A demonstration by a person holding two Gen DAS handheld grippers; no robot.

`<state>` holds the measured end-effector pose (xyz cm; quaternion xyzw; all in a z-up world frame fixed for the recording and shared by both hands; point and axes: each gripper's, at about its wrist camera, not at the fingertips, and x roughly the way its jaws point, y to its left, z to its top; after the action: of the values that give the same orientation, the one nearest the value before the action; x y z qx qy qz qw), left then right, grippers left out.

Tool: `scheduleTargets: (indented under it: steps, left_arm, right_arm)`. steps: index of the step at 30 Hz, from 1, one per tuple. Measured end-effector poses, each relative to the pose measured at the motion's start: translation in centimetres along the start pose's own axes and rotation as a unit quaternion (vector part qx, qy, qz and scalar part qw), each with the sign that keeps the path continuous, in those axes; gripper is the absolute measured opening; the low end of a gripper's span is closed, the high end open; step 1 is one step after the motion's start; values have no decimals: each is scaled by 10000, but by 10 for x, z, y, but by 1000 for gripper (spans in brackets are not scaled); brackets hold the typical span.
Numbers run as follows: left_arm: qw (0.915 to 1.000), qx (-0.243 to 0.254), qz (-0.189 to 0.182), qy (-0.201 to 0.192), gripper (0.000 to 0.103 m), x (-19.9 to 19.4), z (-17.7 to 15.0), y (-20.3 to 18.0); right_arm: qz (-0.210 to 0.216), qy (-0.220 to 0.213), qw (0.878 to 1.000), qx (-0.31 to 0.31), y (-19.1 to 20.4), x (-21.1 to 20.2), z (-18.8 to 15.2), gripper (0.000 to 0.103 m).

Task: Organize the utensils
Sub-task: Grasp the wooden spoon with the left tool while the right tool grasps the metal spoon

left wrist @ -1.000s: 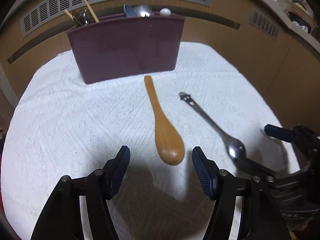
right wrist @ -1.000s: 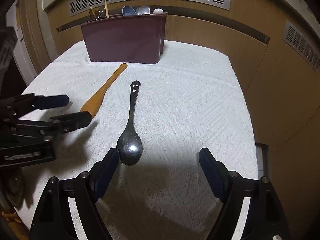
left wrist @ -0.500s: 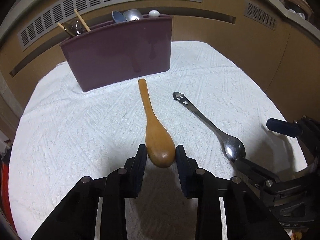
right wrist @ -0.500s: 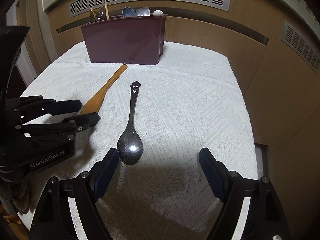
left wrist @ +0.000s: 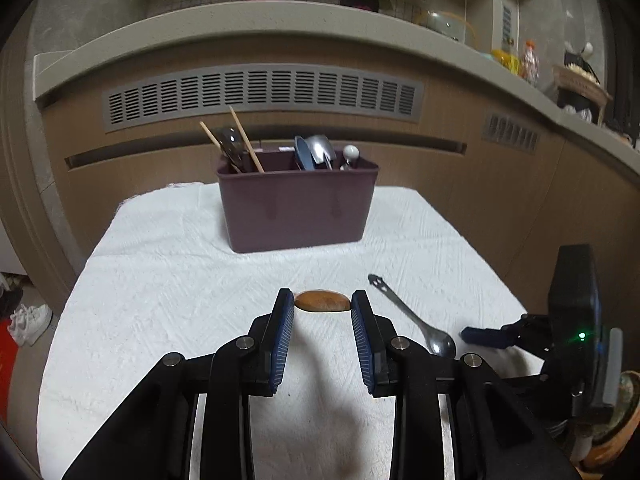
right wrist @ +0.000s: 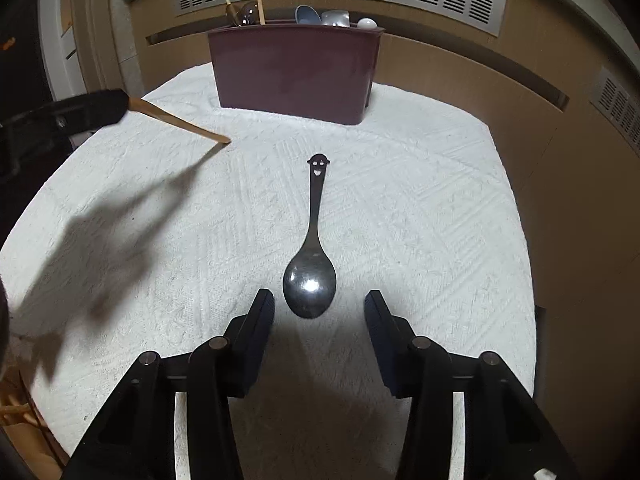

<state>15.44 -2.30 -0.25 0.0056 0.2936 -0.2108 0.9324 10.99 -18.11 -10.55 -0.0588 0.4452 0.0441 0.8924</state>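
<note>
Left wrist view shows the bench (left wrist: 168,280), covered in a white textured cloth, with a maroon utensil holder (left wrist: 296,208) standing upright at its far side, chopsticks and spoon bowls poking out of its top. Nearer, the left gripper (left wrist: 322,306) is closed on the bowl end of the wooden spoon (left wrist: 322,301), which shows only as a brown sliver between the blue pads; the right wrist view shows that spoon raised off the cloth, its handle slanting down to the right with the tip close to the cloth, whether touching I cannot tell. To the right lies the metal spoon (right wrist: 311,254), flat on the cloth, smiley handle end pointing far toward the holder, bowl nearest. The right gripper (right wrist: 319,306) is open about a bowl's width, its jaws either side of and just short of the bowl, holding nothing. The risk is the pinch on a rounded wooden bowl: the long handle hangs as a lever, so the spoon could pivot or slip out on the way to the holder. The metal spoon lies flat and may skid when squeezed.
</note>
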Motion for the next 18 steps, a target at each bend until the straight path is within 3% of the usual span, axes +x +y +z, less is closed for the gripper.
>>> scheduleTargets:
  steps: [3, 6, 11, 18]
  left_arm:
    - [9999, -113, 15, -52, 31, -2, 3, 6]
    - [9998, -179, 29, -70, 30, -2, 4, 9]
    - [9997, -188, 54, -173, 30, -3, 6, 11]
    - [9991, -279, 88, -293, 31, 5, 15, 20]
  right_arm:
    - [88, 25, 9999, 41, -2, 3, 4, 44]
    - [211, 28, 9998, 31, -3, 3, 7, 26]
    - [369, 11, 9992, 181, -10, -7, 11, 26]
    - [152, -497, 9986, 114, -16, -40, 34, 26]
